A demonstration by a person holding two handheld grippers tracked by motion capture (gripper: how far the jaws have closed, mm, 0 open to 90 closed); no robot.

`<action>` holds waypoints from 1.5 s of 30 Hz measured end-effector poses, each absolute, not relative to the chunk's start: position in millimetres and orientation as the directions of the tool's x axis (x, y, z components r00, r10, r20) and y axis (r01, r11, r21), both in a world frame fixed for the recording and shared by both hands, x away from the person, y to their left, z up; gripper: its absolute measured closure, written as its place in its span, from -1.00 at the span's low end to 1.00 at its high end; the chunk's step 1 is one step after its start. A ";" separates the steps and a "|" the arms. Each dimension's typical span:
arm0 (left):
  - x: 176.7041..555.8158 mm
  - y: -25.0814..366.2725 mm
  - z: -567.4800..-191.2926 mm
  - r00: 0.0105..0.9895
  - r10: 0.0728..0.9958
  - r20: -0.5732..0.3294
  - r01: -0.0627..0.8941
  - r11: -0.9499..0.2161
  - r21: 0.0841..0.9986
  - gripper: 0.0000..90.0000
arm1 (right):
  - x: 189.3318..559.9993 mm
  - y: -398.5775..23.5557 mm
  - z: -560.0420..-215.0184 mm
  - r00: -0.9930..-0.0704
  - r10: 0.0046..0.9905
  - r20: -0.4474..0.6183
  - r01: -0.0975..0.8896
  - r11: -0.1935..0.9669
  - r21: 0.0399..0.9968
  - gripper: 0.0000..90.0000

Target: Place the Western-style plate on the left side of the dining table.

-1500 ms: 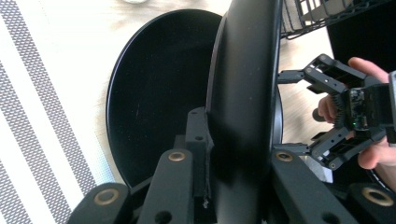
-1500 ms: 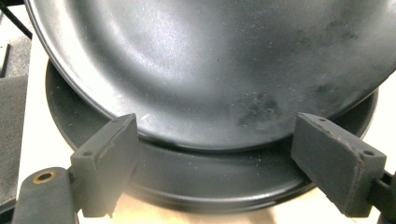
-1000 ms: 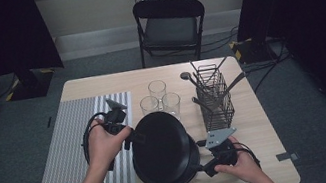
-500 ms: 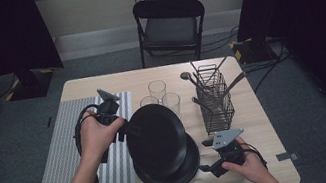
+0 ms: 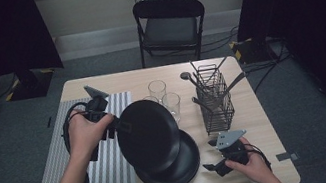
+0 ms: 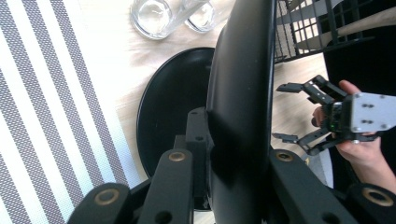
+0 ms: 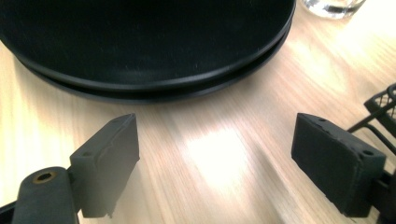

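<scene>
Glasses (image 5: 157, 91), three clear tumblers clustered at the middle of the wooden table (image 5: 257, 120), appear empty as far as the high view tells. Right of them stands a black wire basket (image 5: 214, 100) with several dark-handled utensils (image 5: 189, 77) standing in it and leaning out over its rim.

At the table's left lies a striped placemat (image 5: 62, 165). Above its right edge the left gripper (image 5: 117, 126) has its jaws clamped on the rim of a black plate (image 5: 148, 135), which is lifted and tilted steeply, its face turned toward the camera in the high view. From the left gripper view that plate (image 6: 243, 93) shows edge-on, matte and round with a shallow raised rim, pinched between the two black jaws. Under it, a second black plate (image 5: 185, 169) lies flat on the bare wood, partly covered by the lifted one.

Farther right, the right gripper (image 5: 211, 167) sits low near the table's front edge, jaws spread wide and holding nothing, just beside the lower plate's rim.
</scene>
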State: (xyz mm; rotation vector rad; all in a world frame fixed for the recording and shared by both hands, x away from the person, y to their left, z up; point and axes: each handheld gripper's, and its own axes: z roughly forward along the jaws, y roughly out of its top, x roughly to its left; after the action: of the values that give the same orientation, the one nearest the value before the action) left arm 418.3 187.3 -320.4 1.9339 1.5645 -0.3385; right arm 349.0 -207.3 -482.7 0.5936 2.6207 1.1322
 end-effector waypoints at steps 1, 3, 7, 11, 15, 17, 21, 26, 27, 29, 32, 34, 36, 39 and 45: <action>418.0 191.2 -319.2 0.257 0.787 -0.561 0.948 -0.092 0.304 0.74 | 349.6 -208.0 -484.8 -0.892 0.449 -0.056 0.277 0.639 0.718 -0.68; 418.2 195.5 -318.2 0.252 0.785 -0.565 0.949 -0.086 0.304 0.74 | 350.3 -208.7 -487.4 -0.890 0.453 -0.047 0.288 0.641 0.711 -0.68; 417.0 202.7 -316.0 0.236 0.797 -0.555 0.949 -0.068 0.307 0.74 | 352.4 -211.4 -495.0 -0.885 0.465 -0.029 0.314 0.640 0.701 -0.68; 417.5 209.8 -315.0 0.228 0.794 -0.563 0.951 -0.058 0.303 0.74 | 353.9 -214.5 -495.3 -0.878 0.478 -0.036 0.316 0.634 0.706 -0.68; 417.1 216.8 -313.3 0.221 0.803 -0.553 0.949 -0.047 0.311 0.74 | 353.8 -219.1 -499.2 -0.869 0.495 -0.001 0.340 0.599 0.726 -0.70; 416.8 219.6 -312.0 0.218 0.808 -0.547 0.950 -0.047 0.309 0.74 | 354.0 -219.8 -499.9 -0.871 0.491 -0.006 0.331 0.596 0.732 -0.70; 416.8 225.6 -310.0 0.213 0.815 -0.540 0.952 -0.048 0.303 0.74 | 354.0 -219.9 -500.0 -0.871 0.491 -0.006 0.331 0.596 0.732 -0.70; 416.5 233.4 -308.1 0.192 0.807 -0.559 0.953 -0.016 0.304 0.74 | 353.8 -219.9 -500.0 -0.871 0.492 -0.006 0.331 0.596 0.732 -0.70; 416.4 234.1 -307.4 0.188 0.808 -0.558 0.953 -0.011 0.304 0.74 | 353.7 -219.9 -500.0 -0.870 0.493 -0.005 0.333 0.595 0.731 -0.70; 416.3 236.6 -306.0 0.186 0.809 -0.557 0.952 -0.009 0.304 0.74 | 353.8 -219.9 -500.0 -0.871 0.492 -0.006 0.331 0.596 0.732 -0.70; 416.0 240.0 -304.2 0.183 0.812 -0.554 0.952 -0.006 0.305 0.74 | 353.8 -219.9 -500.0 -0.870 0.492 -0.006 0.332 0.596 0.732 -0.70; 415.9 240.7 -303.8 0.174 0.813 -0.556 0.953 0.002 0.302 0.74 | 353.8 -219.9 -500.0 -0.871 0.492 -0.007 0.331 0.596 0.732 -0.70; 415.3 243.3 -302.5 0.178 0.814 -0.552 0.952 0.000 0.308 0.74 | 353.8 -219.9 -500.0 -0.871 0.491 -0.006 0.331 0.596 0.732 -0.70; 415.4 245.6 -303.0 0.172 0.813 -0.556 0.953 0.006 0.303 0.74 | 353.8 -219.9 -500.0 -0.871 0.492 -0.006 0.331 0.596 0.732 -0.70; 416.8 253.3 -306.0 0.159 0.813 -0.560 0.951 0.026 0.307 0.74 | 353.9 -219.9 -500.0 -0.871 0.491 -0.006 0.330 0.596 0.732 -0.70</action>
State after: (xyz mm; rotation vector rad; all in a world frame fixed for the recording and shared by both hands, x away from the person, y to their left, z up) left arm 416.8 253.3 -306.0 1.8106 1.6794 -0.2817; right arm 353.9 -219.9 -500.0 0.6826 2.6164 1.1365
